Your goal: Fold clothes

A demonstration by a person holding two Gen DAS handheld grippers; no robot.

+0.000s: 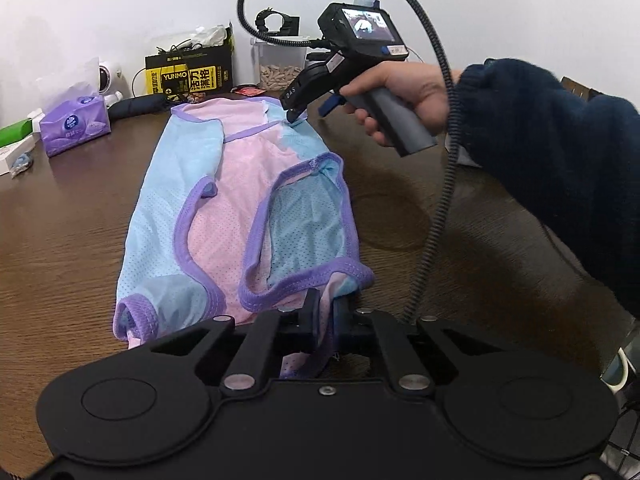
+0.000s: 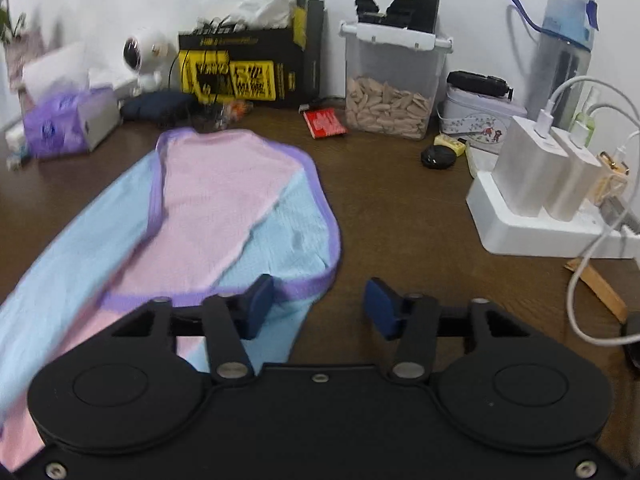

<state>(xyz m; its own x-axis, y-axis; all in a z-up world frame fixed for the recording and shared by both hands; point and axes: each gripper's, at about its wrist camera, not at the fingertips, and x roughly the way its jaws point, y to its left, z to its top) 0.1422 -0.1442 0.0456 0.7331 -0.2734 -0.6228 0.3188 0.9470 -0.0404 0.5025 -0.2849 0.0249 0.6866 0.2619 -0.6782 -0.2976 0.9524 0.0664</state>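
Observation:
A pink and light-blue mesh garment point(image 1: 240, 204) with purple trim lies lengthwise on the brown wooden table point(image 1: 60, 240). My left gripper point(image 1: 325, 316) is shut on the garment's near hem, and cloth bunches between its fingers. My right gripper point(image 1: 294, 118) shows in the left wrist view at the garment's far right corner, held by a hand in a dark sleeve. In the right wrist view the right gripper point(image 2: 318, 306) is open, its blue pads point(image 2: 258, 306) just over the edge of the garment point(image 2: 224, 200), with nothing between them.
Along the far wall stand a purple tissue pack point(image 1: 76, 124), a black and yellow box point(image 1: 192, 68), a clear tub of wooden pieces point(image 2: 390, 84), a water bottle point(image 2: 566, 44) and power banks on a white base point(image 2: 536, 184) with cables. A coiled cable point(image 1: 440, 200) hangs at right.

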